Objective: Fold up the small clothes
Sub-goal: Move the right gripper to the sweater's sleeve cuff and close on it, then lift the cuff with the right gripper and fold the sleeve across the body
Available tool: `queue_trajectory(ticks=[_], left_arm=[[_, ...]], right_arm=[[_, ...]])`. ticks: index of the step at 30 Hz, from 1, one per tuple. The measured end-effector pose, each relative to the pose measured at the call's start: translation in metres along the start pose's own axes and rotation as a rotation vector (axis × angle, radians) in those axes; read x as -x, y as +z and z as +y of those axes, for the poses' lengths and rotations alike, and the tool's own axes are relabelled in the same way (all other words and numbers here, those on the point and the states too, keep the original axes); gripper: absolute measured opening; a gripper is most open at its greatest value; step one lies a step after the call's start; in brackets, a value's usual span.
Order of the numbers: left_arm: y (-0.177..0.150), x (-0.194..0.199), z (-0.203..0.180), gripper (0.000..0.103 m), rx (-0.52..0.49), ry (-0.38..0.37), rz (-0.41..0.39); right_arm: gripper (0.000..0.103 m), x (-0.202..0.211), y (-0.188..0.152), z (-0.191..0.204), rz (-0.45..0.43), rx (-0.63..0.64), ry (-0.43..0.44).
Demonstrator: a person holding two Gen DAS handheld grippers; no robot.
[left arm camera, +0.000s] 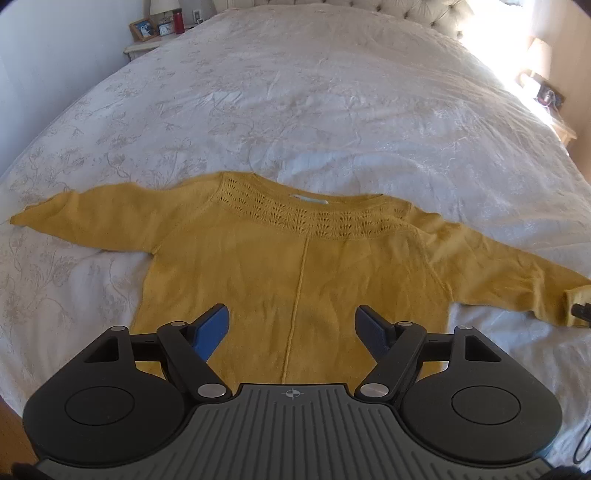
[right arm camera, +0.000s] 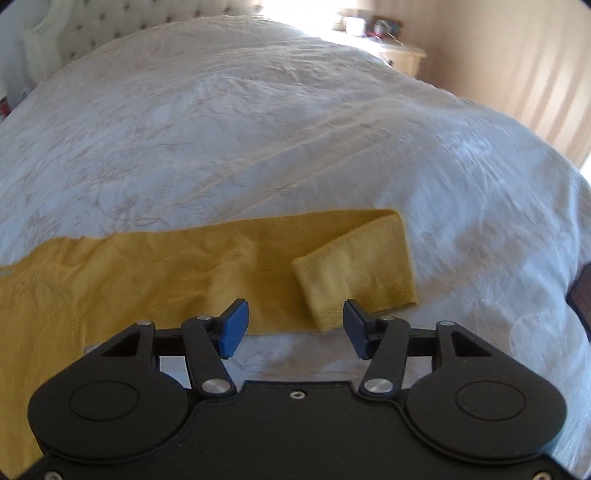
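A mustard-yellow knit sweater (left arm camera: 295,266) lies flat on the white bedspread (left arm camera: 314,110), neckline away from me and both sleeves spread out. My left gripper (left arm camera: 291,325) hovers open over the sweater's lower body, nothing between its blue pads. In the right wrist view the sweater's right sleeve (right arm camera: 229,266) runs across the bedspread (right arm camera: 295,129), and its cuff end (right arm camera: 354,273) is folded back over itself. My right gripper (right arm camera: 295,325) stands open just in front of that folded cuff, with the cuff's near edge showing between its fingers but not pressed by the pads.
A nightstand (left arm camera: 147,40) with a picture frame and a red bottle stands at the far left of the bed. A tufted headboard (left arm camera: 424,14) lies at the far end. Another nightstand (right arm camera: 402,55) sits far right by a bright window.
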State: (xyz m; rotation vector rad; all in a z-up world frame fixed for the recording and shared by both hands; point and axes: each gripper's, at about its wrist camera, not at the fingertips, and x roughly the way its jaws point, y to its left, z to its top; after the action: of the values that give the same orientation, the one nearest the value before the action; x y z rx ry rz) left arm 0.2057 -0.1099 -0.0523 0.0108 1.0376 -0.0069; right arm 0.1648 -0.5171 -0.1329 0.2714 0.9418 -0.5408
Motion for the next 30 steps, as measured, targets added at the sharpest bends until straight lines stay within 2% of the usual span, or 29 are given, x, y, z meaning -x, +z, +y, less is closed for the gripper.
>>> queue_trajectory(ticks=[6, 10, 11, 12, 13, 14, 18, 23, 27, 30], left_arm=[[0.002, -0.003, -0.017, 0.075, -0.009, 0.013, 0.014], [0.001, -0.002, -0.028, 0.075, -0.026, 0.012, 0.015], [0.001, -0.003, -0.029, 0.075, -0.028, 0.012, 0.017], [0.001, -0.003, -0.03, 0.075, -0.029, 0.013, 0.019], [0.002, -0.003, -0.03, 0.075, -0.029, 0.013, 0.02], [0.002, -0.003, -0.03, 0.075, -0.026, 0.013, 0.021], [0.002, -0.002, -0.027, 0.075, -0.002, 0.014, 0.02], [-0.001, -0.005, -0.024, 0.075, 0.028, 0.014, 0.035], [-0.003, -0.003, -0.02, 0.075, 0.048, 0.016, 0.035], [-0.007, 0.0, -0.015, 0.075, 0.062, 0.032, 0.03]], right_arm=[[0.065, -0.023, 0.006, -0.041, 0.049, -0.085, -0.046], [0.065, -0.04, 0.014, -0.052, 0.083, -0.105, 0.005], [0.062, -0.044, 0.018, -0.054, 0.089, -0.101, 0.025], [0.056, -0.046, 0.021, -0.055, 0.092, -0.09, 0.042], [0.018, -0.047, 0.027, -0.056, 0.109, -0.074, 0.062], [0.008, -0.045, 0.033, -0.057, 0.121, -0.073, 0.068], [0.008, -0.018, 0.071, -0.054, 0.039, -0.056, 0.106], [0.008, 0.001, 0.115, -0.023, -0.03, -0.001, 0.246], [0.01, -0.007, 0.118, 0.009, -0.039, 0.083, 0.302], [0.009, -0.017, 0.105, 0.024, 0.007, 0.093, 0.337]])
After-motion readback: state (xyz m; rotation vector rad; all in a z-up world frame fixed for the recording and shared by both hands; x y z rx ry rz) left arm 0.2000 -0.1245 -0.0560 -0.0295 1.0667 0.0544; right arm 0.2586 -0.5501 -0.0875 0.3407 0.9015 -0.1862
